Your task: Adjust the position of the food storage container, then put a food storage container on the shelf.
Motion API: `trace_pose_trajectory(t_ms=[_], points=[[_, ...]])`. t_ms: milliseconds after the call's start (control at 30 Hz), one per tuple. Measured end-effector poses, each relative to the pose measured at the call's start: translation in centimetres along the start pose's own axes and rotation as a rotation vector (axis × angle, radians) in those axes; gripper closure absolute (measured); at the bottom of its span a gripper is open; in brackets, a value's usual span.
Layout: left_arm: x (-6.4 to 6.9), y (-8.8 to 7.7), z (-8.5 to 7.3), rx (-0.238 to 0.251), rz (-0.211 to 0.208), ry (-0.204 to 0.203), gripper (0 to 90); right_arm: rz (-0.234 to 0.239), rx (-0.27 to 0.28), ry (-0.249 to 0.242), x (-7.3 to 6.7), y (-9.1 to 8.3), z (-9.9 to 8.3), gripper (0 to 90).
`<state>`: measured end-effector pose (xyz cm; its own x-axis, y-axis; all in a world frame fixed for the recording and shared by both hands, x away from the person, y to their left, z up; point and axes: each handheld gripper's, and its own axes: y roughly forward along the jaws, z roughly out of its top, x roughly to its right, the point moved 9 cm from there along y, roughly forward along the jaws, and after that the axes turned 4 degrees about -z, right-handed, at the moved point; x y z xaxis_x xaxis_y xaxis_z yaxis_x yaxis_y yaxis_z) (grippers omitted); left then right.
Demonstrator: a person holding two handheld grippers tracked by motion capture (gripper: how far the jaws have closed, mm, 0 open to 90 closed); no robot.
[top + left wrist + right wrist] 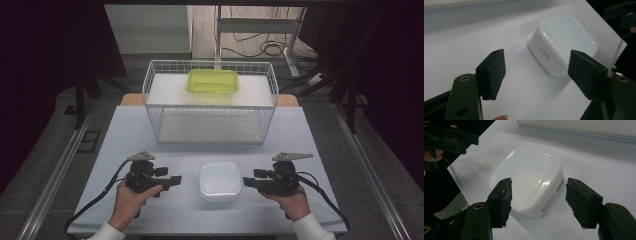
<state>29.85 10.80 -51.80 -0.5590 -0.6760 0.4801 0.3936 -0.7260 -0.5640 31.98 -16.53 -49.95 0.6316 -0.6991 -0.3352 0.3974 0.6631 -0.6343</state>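
White lidded container (220, 181) sits on table (165, 142), near edge, centre. Flanked by left gripper (172, 179) and right gripper (247, 181), both spread, clear of it. Beyond: wire basket (150, 80) holding green container (212, 81).

A white, square container (219, 181) with rounded corners sits flat on the bench, near the near edge and about midway between left and right. Its smooth, glossy lid is closed on top and faces straight up. A small printed label shows on one side wall.
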Motion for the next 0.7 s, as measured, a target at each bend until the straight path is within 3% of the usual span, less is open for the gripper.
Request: trace_pose_trajectory(t_ms=[233,467,700], points=[[0.4,0.7,0.2,0.022,-0.026,-0.042,32.5,0.003,-0.058,0.012,0.0,1.2,-0.6,36.6],[0.6,1.6,0.2,0.011,-0.044,-0.077,32.7,0.013,-0.056,0.028,0.1,1.8,-0.3,35.4],[1.3,3.3,0.5,-0.001,-0.123,-0.164,32.7,-0.007,-0.063,0.055,0.5,2.4,0.2,36.5]])
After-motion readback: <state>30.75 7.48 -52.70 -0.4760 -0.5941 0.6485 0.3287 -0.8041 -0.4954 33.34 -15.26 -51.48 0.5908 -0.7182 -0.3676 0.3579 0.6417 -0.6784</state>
